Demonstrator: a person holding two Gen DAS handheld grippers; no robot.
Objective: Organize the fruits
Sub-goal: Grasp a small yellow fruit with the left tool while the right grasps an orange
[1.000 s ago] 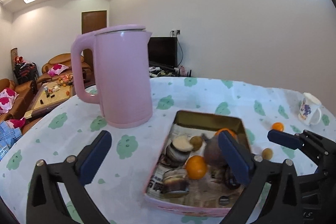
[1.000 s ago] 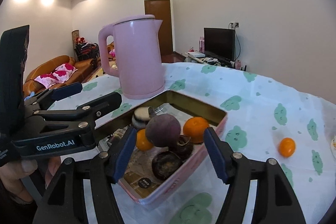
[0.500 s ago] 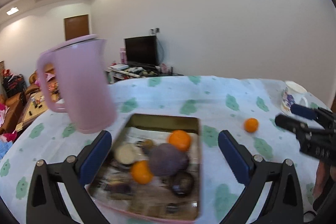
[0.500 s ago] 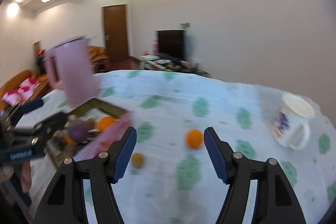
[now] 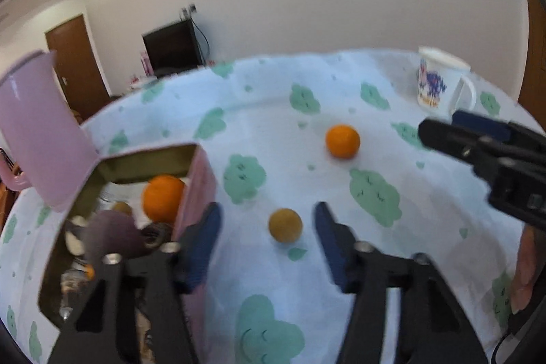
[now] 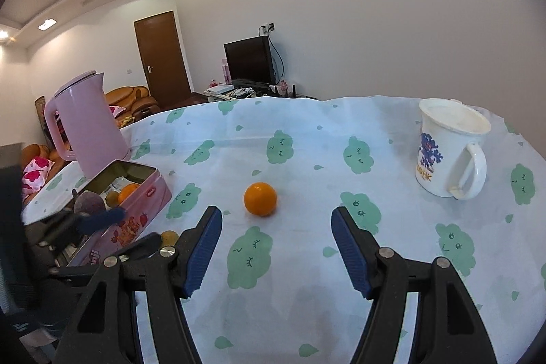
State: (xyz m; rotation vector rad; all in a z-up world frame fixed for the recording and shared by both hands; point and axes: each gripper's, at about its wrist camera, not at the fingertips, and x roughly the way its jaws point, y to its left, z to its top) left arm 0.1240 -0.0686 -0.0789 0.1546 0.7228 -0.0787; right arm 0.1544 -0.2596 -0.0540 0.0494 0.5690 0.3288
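A small yellow-brown fruit [image 5: 285, 225] lies on the tablecloth between the blue fingertips of my left gripper [image 5: 268, 241]. Its jaws are closing, and a gap shows on each side of the fruit. An orange [image 6: 260, 198] sits on the cloth just ahead of my right gripper [image 6: 276, 237], which is open and holds nothing. To the left stands a pink tin [image 5: 199, 179] holding an orange [image 5: 163, 197], a dark purple fruit [image 5: 112, 234] and other pieces. The right wrist view shows the tin [image 6: 143, 210] with the left gripper beside it.
A pink kettle [image 6: 85, 132] stands behind the tin. A white mug [image 6: 447, 149] with a blue print sits at the far right of the round table. The cloth [image 6: 307, 295] is white with green cloud shapes. Sofas, a door and a television lie beyond.
Both views have swung right, away from the tin and toward the loose fruits. The left jaws have narrowed around the small fruit. The right gripper now faces the orange.
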